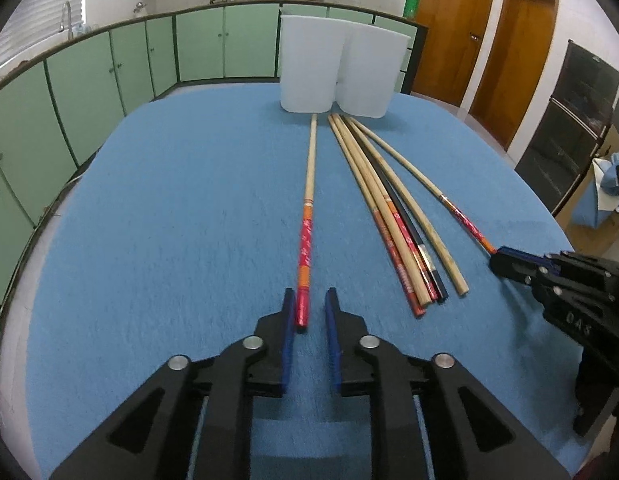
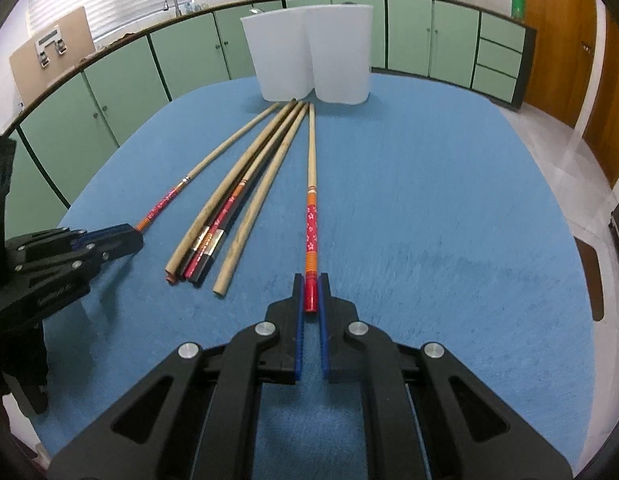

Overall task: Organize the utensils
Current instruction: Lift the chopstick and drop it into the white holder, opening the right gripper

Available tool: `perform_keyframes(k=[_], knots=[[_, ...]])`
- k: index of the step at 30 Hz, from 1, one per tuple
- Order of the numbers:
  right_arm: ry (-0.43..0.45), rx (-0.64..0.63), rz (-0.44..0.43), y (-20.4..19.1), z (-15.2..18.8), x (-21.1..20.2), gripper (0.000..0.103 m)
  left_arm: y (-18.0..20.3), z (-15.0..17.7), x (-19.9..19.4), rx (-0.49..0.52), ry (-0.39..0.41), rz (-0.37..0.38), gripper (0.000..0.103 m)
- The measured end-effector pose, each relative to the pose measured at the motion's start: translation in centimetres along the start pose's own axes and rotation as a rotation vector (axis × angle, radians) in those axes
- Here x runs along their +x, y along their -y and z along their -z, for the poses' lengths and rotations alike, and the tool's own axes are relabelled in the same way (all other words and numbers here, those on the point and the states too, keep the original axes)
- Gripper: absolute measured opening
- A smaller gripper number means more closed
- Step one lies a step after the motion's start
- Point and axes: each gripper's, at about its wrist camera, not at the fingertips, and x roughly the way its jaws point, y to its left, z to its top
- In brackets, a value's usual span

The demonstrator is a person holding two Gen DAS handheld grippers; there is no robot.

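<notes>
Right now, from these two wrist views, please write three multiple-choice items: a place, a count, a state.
1. Where does the loose chopstick bundle lie?
A. between the two separate chopsticks
B. inside a container
C. on the floor
2. How many white containers stand on the table?
A. one
B. two
C. four
3. The right gripper jaws are:
A. wide open, empty
B. shut on a chopstick
C. shut on nothing
Answers: 1 A, one stick lies each side; 2 B, side by side; 3 B, pads press its red end.
</notes>
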Motion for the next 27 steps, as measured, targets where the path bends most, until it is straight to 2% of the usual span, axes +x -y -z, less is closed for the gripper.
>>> perform_keyframes(k=[7, 10, 12, 17, 27], knots=[[0.001, 0.009, -0.01, 0.0, 0.1, -0.1, 0.006, 0.0, 0.4, -0.4, -0.006, 0.006, -0.004, 0.019], [0.0, 0.016, -0.014, 0.2, 0.0, -0.1, 0.006, -0.3, 0.3, -0.3, -0.013, 0.006, -0.006, 0.013], [0.002, 0.014, -0.014, 0.3, 0.0, -0.1, 0.005, -0.5, 0.2, -0.2, -0.023, 0.005, -0.008, 0.006], [0.015, 0.018, -0.013, 0.4, -0.1, -0.7, 0.005, -0.2, 0.1, -0.6, -0.019, 0.016, -0.021, 0.006], [0.168, -0.015, 0.008, 0.8, -3.5, -5.8, 0.005, 0.2, -2.9, -6.5, 0.007, 0.134, -0.029, 0.006]])
